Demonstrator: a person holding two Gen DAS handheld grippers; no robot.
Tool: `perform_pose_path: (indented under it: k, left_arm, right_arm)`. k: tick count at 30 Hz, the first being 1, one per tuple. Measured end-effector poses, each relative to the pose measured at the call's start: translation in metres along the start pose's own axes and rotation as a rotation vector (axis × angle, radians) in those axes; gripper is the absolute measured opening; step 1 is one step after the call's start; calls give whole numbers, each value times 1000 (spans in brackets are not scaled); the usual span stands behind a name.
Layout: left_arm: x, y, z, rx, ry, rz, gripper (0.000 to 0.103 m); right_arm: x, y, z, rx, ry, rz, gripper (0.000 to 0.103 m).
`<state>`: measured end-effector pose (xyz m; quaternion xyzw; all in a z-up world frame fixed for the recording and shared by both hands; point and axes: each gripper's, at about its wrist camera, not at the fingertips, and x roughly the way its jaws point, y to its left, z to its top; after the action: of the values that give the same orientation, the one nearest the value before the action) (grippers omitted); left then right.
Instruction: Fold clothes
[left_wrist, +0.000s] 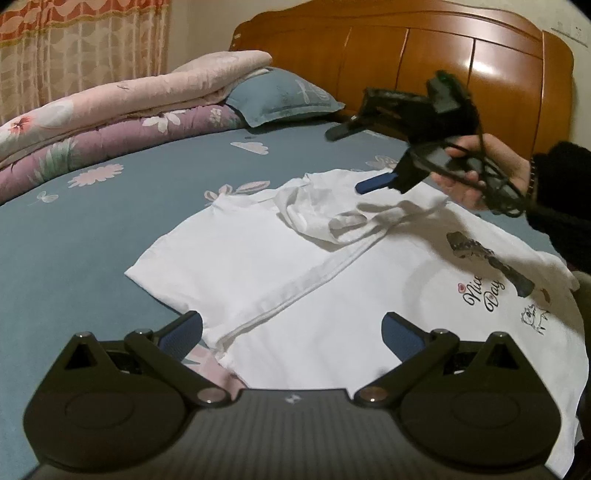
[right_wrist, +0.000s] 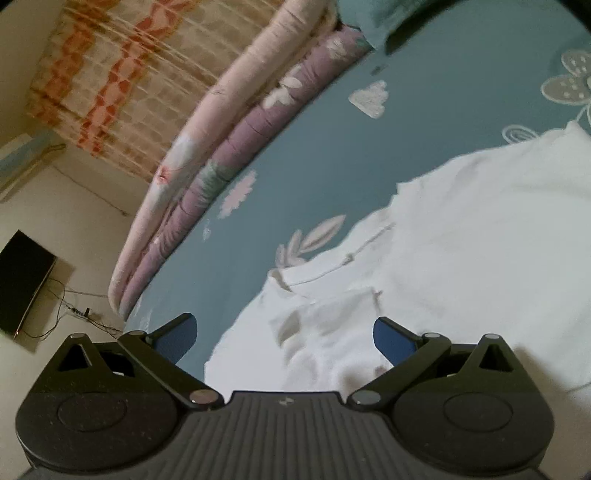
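Observation:
A white T-shirt (left_wrist: 295, 266) lies flat on the blue flowered bed sheet (left_wrist: 92, 240), its left side folded over along a long seam, with a crumpled sleeve (left_wrist: 332, 218) on top. Black "Nice Day" lettering (left_wrist: 484, 291) shows on its right part. My left gripper (left_wrist: 291, 325) is open just above the shirt's near edge and holds nothing. A hand (left_wrist: 480, 173) in a black sleeve holds my right gripper (left_wrist: 349, 160) above the shirt's far end, fingers apart. In the right wrist view the right gripper (right_wrist: 284, 325) is open over the white T-shirt (right_wrist: 480, 240).
Folded pink and purple quilts (left_wrist: 110, 122) are stacked along the bed's far left side, next to a blue pillow (left_wrist: 284, 96). A wooden headboard (left_wrist: 424, 62) stands behind it and a curtain (left_wrist: 74, 48) hangs at the left. A black screen (right_wrist: 22, 280) with cables sits beyond the bed.

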<state>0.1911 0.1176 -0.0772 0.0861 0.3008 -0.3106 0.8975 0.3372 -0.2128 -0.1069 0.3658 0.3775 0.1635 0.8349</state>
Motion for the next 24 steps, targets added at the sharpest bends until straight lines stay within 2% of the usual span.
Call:
perform_pose_path:
  k: [4, 9, 11, 15, 17, 21, 24]
  left_arm:
    - [0, -1, -1, 3, 3, -5, 102]
    - [0, -1, -2, -2, 4, -8, 102]
    - [1, -2, -2, -1, 5, -10, 102]
    - [1, -2, -2, 1, 9, -7, 102]
    - [1, -2, -2, 0, 9, -7, 102]
    - [-1, -3, -1, 0, 2, -8, 102]
    - [-2, -2, -1, -1, -7, -14, 102]
  right_arm:
    - [27, -8, -1, -10, 66, -25, 103]
    - [43, 5, -3, -51, 105, -64, 103]
    - [48, 13, -3, -46, 151, 8, 103]
    - [48, 46, -8, -88, 213, 248, 103]
    - [44, 66, -11, -159, 216, 286, 103]
    - [40, 84, -13, -266, 207, 213, 103]
    - [42, 72, -15, -268, 184, 111, 103]
